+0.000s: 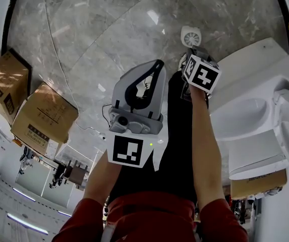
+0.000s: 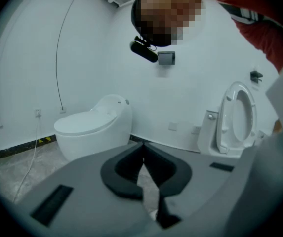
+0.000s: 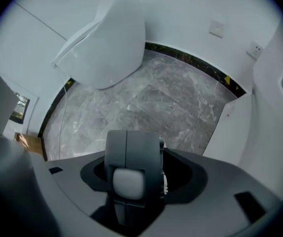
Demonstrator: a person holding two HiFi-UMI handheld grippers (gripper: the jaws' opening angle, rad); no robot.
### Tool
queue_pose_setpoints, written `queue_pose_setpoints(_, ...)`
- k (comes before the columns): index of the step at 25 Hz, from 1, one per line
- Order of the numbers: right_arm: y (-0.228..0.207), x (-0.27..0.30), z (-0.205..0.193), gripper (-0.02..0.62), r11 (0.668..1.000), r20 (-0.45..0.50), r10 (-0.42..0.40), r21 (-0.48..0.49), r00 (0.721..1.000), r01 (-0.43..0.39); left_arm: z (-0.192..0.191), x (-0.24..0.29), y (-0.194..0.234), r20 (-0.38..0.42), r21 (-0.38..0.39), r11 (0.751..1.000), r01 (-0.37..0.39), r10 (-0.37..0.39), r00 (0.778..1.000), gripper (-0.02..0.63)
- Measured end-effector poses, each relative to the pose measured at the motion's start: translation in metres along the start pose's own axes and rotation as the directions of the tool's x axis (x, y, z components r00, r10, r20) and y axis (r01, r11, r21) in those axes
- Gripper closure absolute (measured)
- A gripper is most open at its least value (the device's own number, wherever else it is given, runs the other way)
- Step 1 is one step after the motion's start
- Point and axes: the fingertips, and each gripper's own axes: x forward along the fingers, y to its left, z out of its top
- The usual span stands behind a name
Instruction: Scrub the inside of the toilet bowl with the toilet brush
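**Brush gripped, outside the bowl**

Right hand-held gripper (image 3: 126, 135): jaws closed together on white toilet brush (image 3: 128, 181), pale rounded handle end facing the camera between the grey pads. In head view, round white finned brush head (image 1: 190, 36) just beyond the jaw tips, over the floor. Beside the white ceramic toilet bowl (image 1: 245, 116), not inside it.

Left hand-held gripper (image 2: 142, 147): dark V-shaped pads touching at the tips, nothing between them, floor visible through the gap behind the tips. Low and central in head view, in front of black trousers (image 1: 177, 150), red sleeves (image 1: 83, 221) below.

Bowl at right of head view, open. White seat and lid (image 2: 237, 117) raised upright in left gripper view. White egg-shaped second toilet (image 3: 111, 38), lid down, against the white wall, well apart from the first.

Grey veined marble floor (image 1: 109, 29) underneath. Brown cardboard box (image 1: 5, 82) near the left wall, second brown cardboard box (image 1: 46, 116) just beside it. Thin white cable (image 1: 58, 69) along the floor past the boxes.
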Motion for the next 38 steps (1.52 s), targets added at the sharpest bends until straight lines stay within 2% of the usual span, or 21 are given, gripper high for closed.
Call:
queue_pose_setpoints(5, -0.005, -0.003, -0.012, 0.378, 0.996, -0.047, -0.068, -0.058, 0.997, 0.065, 0.000, -0.010, -0.002, 0.002, -0.010, 1.000, 0.009, -0.009, 1.000, 0.606)
queue_pose_setpoints(6, -0.005, -0.003, -0.015, 0.419, 0.995, -0.047, -0.076, -0.068, 0.996, 0.073, 0.000, -0.012, -0.002, 0.003, -0.011, 1.000, 0.009, -0.009, 1.000, 0.606)
queue_pose_setpoints(12, -0.003, -0.027, -0.031, 0.433, 0.990, 0.009, -0.079, -0.119, 0.997, 0.079, 0.015, -0.040, -0.003, 0.040, -0.006, 1.000, 0.016, -0.016, 0.999, 0.606)
queue_pose_setpoints(16, 0.001, -0.081, -0.044, 0.433, 0.989, 0.093, -0.074, -0.118, 0.993, 0.085, 0.036, -0.070, -0.011, 0.071, 0.023, 0.998, 0.053, -0.054, 0.996, 0.606)
queue_pose_setpoints(23, -0.002, -0.223, -0.094, 0.434, 0.993, 0.263, -0.061, -0.083, 0.963, 0.086, 0.090, -0.140, -0.066, 0.121, 0.132, 0.973, 0.191, -0.207, 0.971, 0.606)
queue_pose_setpoints(25, -0.007, -0.262, -0.111, 0.434, 0.995, 0.319, -0.070, -0.043, 0.945, 0.088, 0.103, -0.155, -0.088, 0.118, 0.169, 0.952, 0.254, -0.275, 0.954, 0.606)
queue_pose_setpoints(28, -0.021, -0.315, -0.139, 0.434, 0.994, 0.392, -0.105, 0.038, 0.914, 0.098, 0.115, -0.172, -0.126, 0.085, 0.214, 0.909, 0.358, -0.383, 0.920, 0.606)
queue_pose_setpoints(34, -0.098, -0.395, -0.194, 0.434, 0.980, 0.465, -0.154, 0.186, 0.872, 0.074, 0.126, -0.188, -0.235, 0.011, 0.226, 0.839, 0.495, -0.511, 0.860, 0.606)
queue_pose_setpoints(38, -0.154, -0.423, -0.229, 0.434, 0.947, 0.494, -0.213, 0.317, 0.843, 0.054, 0.132, -0.184, -0.314, -0.044, 0.291, 0.751, 0.593, -0.608, 0.792, 0.606)
